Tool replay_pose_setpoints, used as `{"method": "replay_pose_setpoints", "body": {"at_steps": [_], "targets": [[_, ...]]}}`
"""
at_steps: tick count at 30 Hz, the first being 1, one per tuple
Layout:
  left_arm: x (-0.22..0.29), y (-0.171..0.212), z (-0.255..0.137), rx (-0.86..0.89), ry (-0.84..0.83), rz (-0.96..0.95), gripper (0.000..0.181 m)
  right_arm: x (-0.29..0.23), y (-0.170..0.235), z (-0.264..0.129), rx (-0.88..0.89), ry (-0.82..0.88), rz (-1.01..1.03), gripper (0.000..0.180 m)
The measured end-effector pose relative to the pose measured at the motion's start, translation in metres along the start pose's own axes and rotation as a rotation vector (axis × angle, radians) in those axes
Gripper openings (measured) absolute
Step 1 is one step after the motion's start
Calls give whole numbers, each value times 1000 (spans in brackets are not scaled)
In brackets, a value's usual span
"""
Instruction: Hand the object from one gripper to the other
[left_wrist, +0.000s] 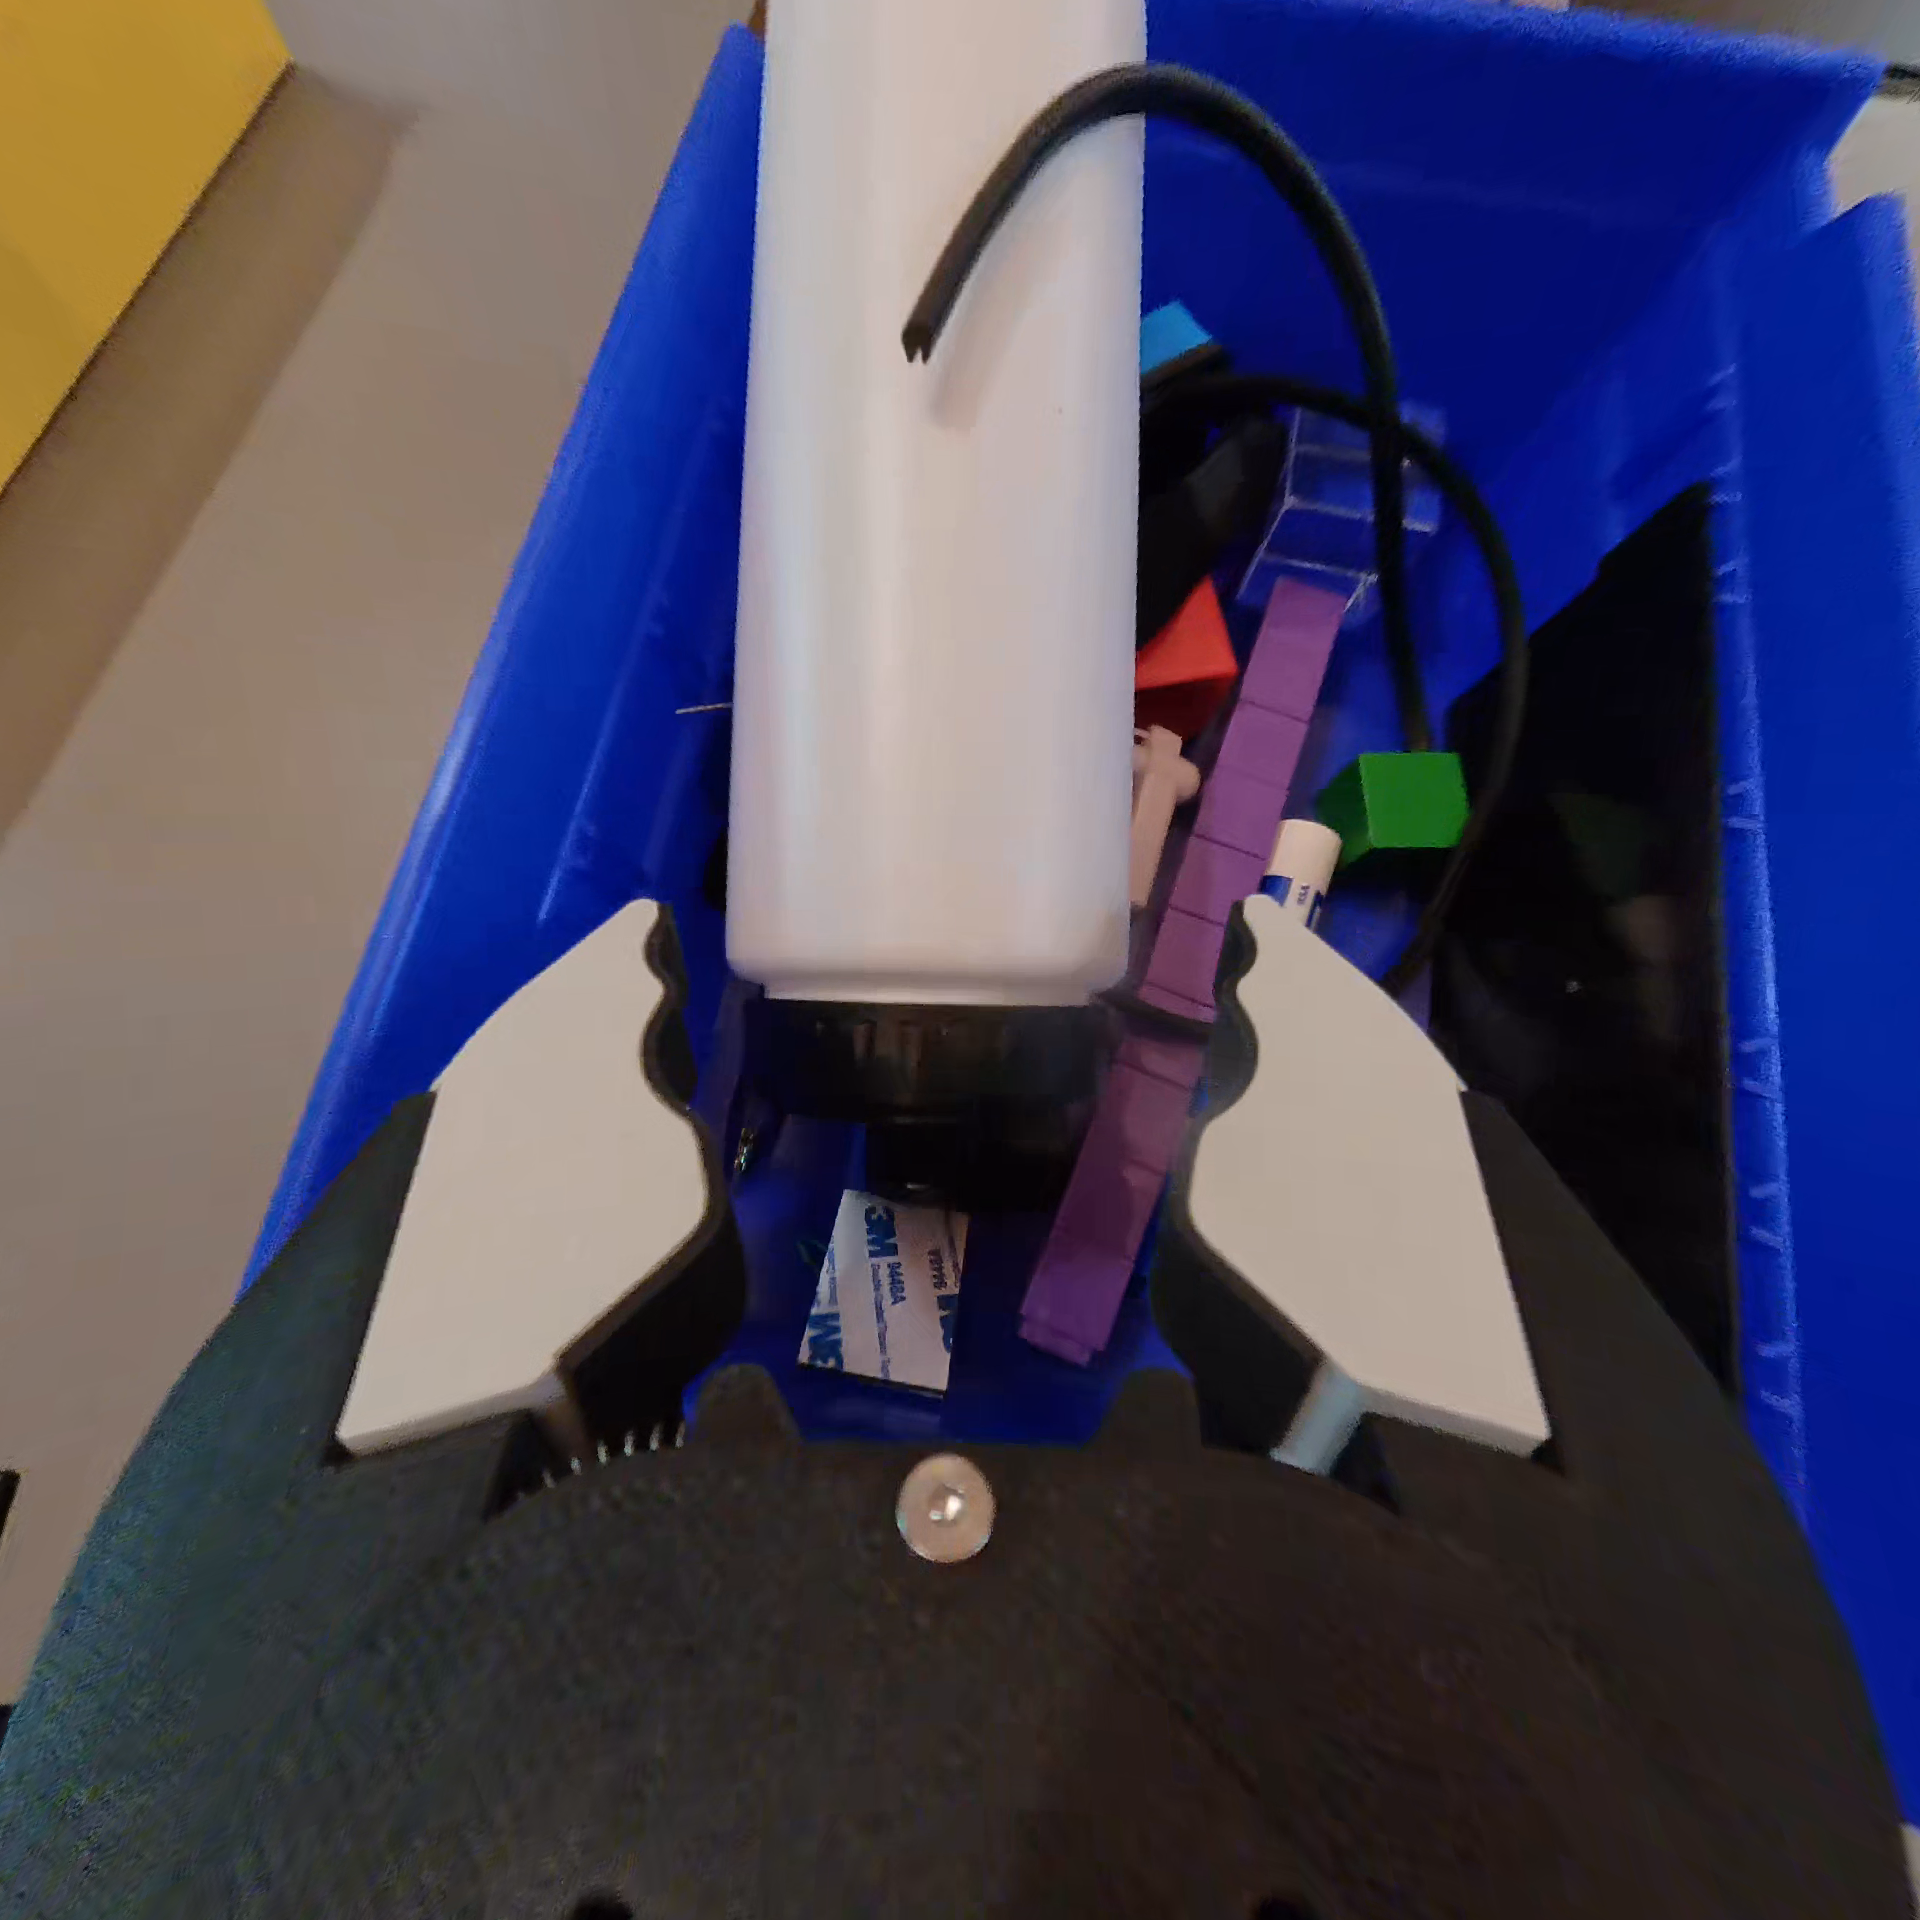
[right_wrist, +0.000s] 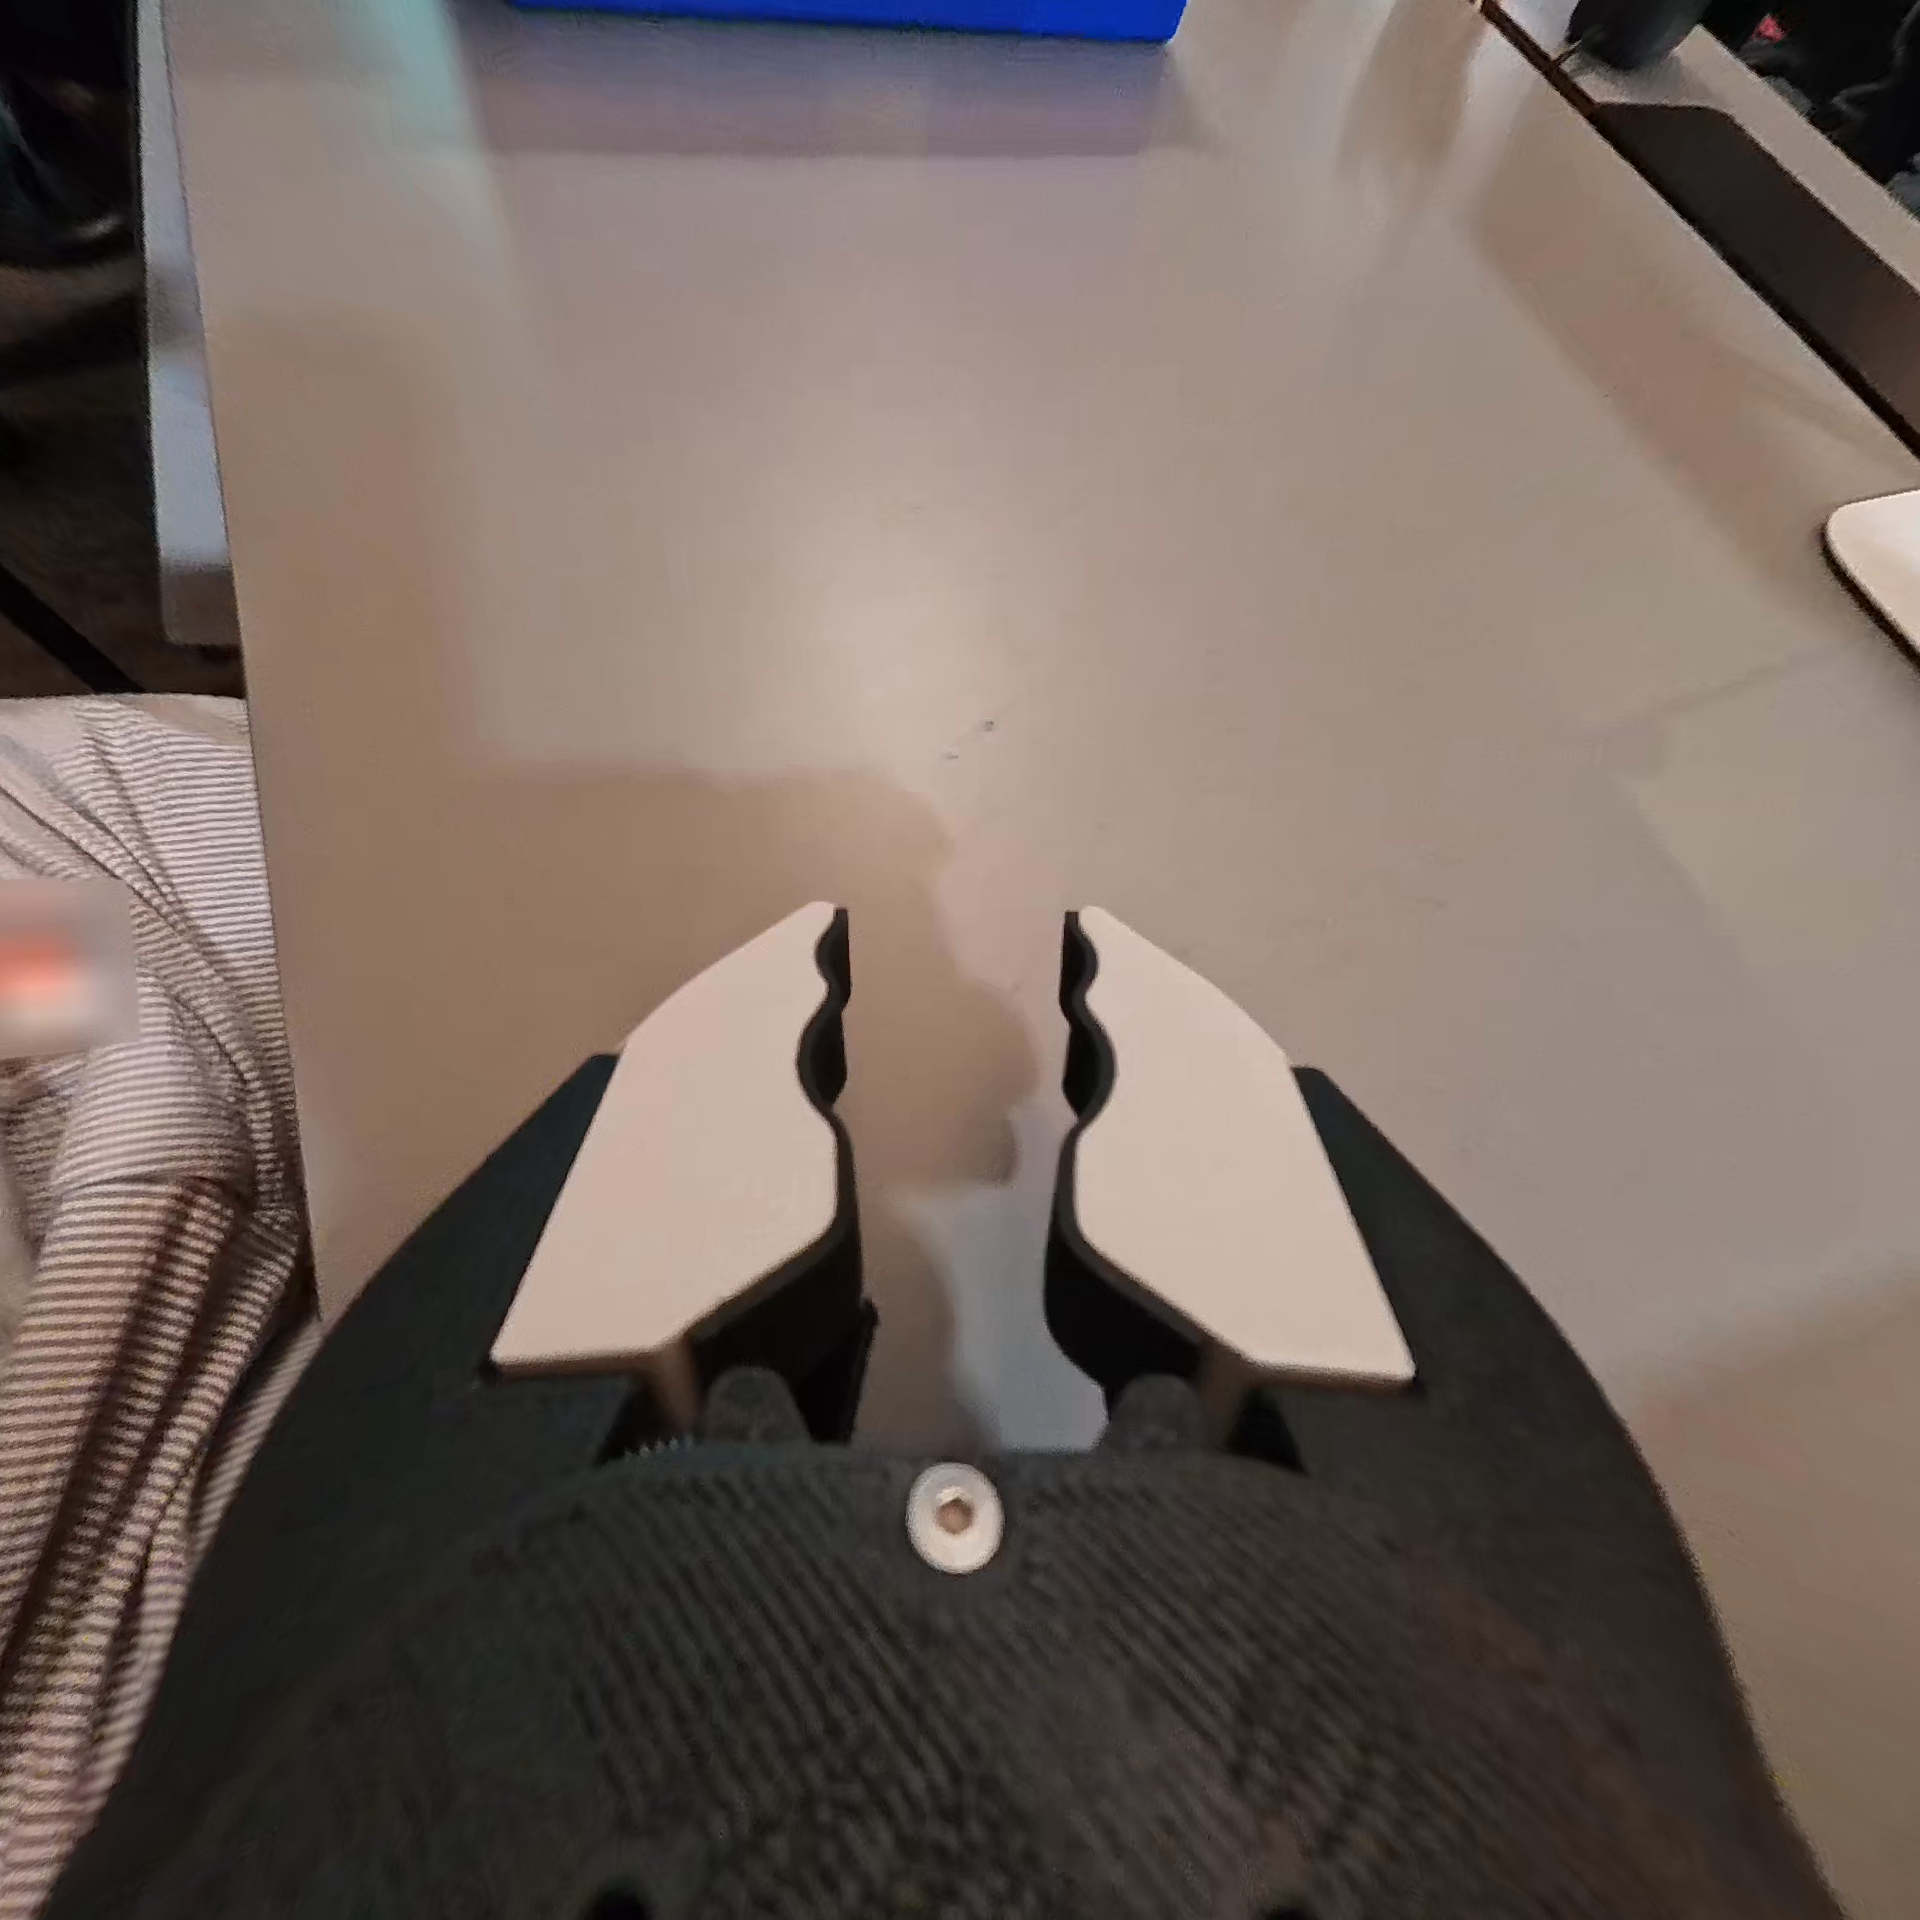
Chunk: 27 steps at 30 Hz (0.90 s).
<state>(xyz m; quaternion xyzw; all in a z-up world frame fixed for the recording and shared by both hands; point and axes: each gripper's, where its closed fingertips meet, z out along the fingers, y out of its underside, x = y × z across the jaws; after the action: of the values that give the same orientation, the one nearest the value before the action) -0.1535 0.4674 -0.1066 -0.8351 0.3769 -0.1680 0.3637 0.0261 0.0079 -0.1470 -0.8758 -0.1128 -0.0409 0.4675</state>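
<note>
A tall white bottle (left_wrist: 935, 582) with a black cap (left_wrist: 920, 1049) lies in a blue bin (left_wrist: 1507, 260), cap end toward me. My left gripper (left_wrist: 951, 925) is open wide over the bin, its white fingers on either side of the cap end without touching it. A purple segmented strip (left_wrist: 1195, 997) leans by the right finger. My right gripper (right_wrist: 956, 925) is open and empty, held over the bare beige table (right_wrist: 935, 468). The bin's blue edge (right_wrist: 852, 16) shows at the far end of the table in the right wrist view.
The bin also holds a black cable (left_wrist: 1351, 343), a green cube (left_wrist: 1403, 800), a red block (left_wrist: 1184, 655), a blue block (left_wrist: 1174, 332), a clear plastic piece (left_wrist: 1340, 499), a tape pad (left_wrist: 894, 1288) and a black panel (left_wrist: 1600, 831). A striped sleeve (right_wrist: 125, 1195) is at left. A white plate edge (right_wrist: 1881, 571) is at right. The tips of one gripper are about 50 cm away from the tips of the other. The tall white bottle (left_wrist: 935, 582) is about 5 cm from my left fingertips and 50 cm from my right.
</note>
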Motion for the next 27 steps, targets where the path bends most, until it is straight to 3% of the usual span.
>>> {"method": "replay_pose_setpoints", "body": {"at_steps": [2, 6, 13, 16, 17, 22, 27], "targets": [[0, 2, 6, -19, -11, 12, 101, -1, 2, -1, -7, 10, -18, 39], [-2, 5, 15, -72, -42, 35, 102, -4, 7, -8, -12, 5, -9, 17], [-2, 11, 34, -195, -108, 106, 121, 10, 13, -23, 7, 74, 67, 32], [-5, 15, 41, -257, -200, 189, 119, 13, 16, -27, 6, 90, 84, 32], [-5, 12, 41, -249, -211, 190, 107, 13, 17, -28, 6, 94, 87, 32], [-9, 8, 37, -244, -203, 191, 103, 14, 18, -29, 4, 94, 94, 32], [2, -26, 14, -69, -121, 123, 103, 14, 19, -28, -5, 82, 101, 32]]}}
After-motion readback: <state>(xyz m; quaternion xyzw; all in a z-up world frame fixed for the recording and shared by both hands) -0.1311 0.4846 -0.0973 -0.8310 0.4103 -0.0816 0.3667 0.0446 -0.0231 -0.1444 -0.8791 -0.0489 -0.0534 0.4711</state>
